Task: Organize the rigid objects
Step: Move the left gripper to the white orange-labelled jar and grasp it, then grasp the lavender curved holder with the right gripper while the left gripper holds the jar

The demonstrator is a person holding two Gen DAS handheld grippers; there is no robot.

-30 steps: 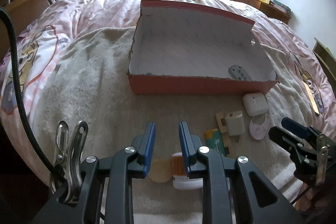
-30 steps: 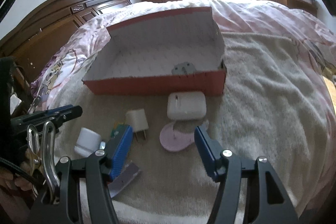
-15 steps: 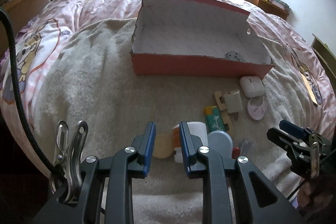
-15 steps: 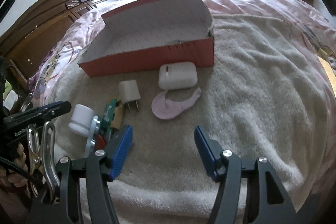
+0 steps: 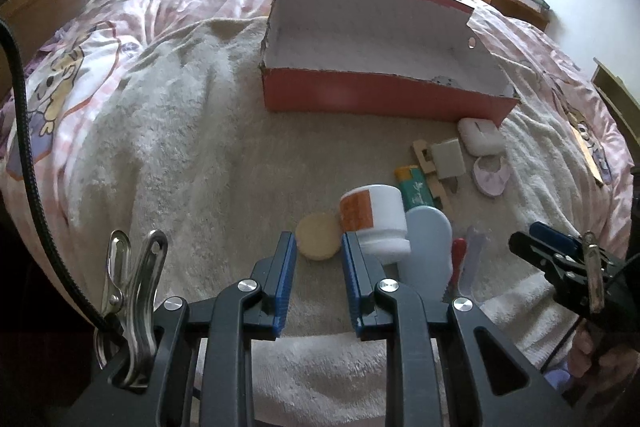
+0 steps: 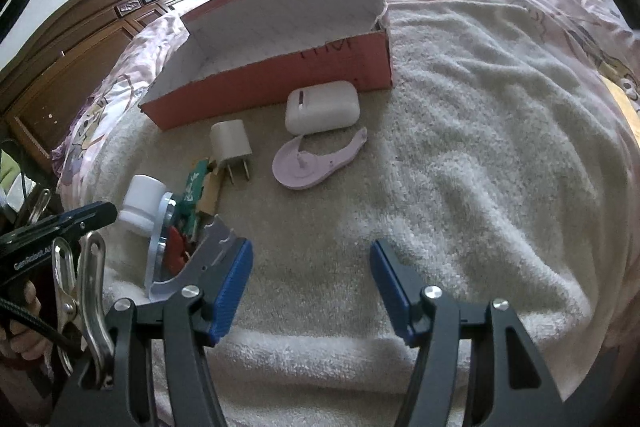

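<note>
Mostly I see clutter ahead of my left tool [image 5: 318,253], whose jaws stand narrow with nothing between them; just past its tips lie a tan disc [image 5: 318,235] and a white jar [image 5: 378,219] on its side, orange label facing me. A pale blue flat piece [image 5: 426,247] is half hidden behind the jar; I cannot tell what it is. My right tool [image 6: 310,267] gapes wide, holding nothing. Beyond it lie a white plug [image 6: 231,143], a white case [image 6: 321,107] and a pink holder [image 6: 316,163], near the red box [image 6: 280,75], all on the bed's towel [image 6: 460,167].
</note>
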